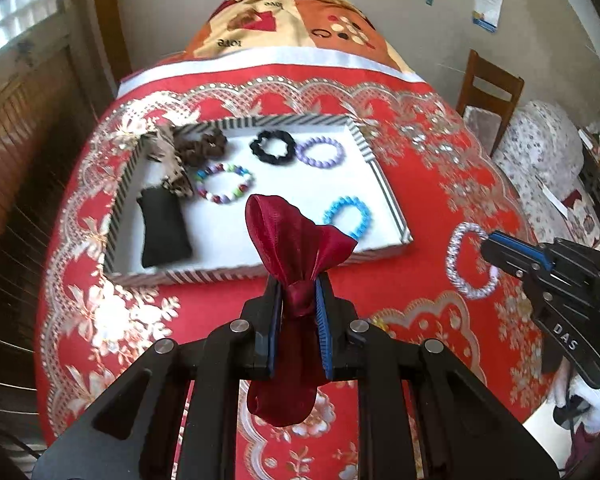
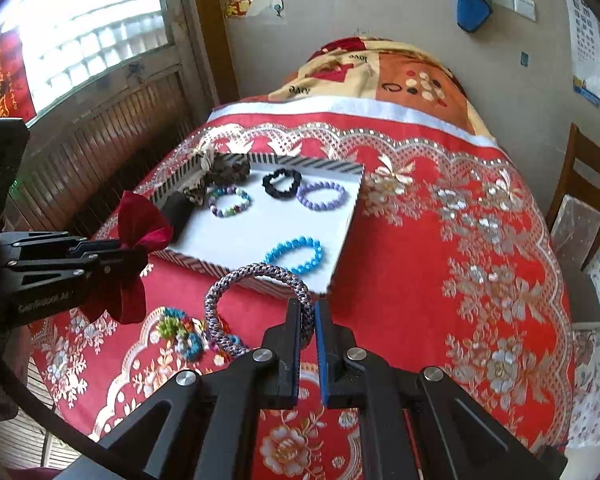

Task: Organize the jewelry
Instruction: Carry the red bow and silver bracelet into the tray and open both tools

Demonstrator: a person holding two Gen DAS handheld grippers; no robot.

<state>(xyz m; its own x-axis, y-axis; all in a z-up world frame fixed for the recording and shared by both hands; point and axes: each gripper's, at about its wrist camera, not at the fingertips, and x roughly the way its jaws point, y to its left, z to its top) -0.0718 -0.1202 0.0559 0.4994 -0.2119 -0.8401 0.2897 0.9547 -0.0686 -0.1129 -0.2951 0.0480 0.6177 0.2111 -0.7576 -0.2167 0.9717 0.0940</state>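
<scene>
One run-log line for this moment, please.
left gripper: shut on dark red satin bow | right gripper: shut on grey braided bangle | both above red tablecloth | striped-rim tray: bracelets inside

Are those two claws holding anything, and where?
Left hand-held gripper: dark red satin scrunchie, pinched mid-band. Right hand-held gripper: braided bracelet, by its rim.

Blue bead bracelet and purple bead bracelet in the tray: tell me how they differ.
The blue bead bracelet is bright turquoise; the purple bead bracelet is pale lilac. The blue one lies alone near the tray's front edge; the purple one lies farther back, beside a black scrunchie. Both are round-bead loops lying flat.
</scene>
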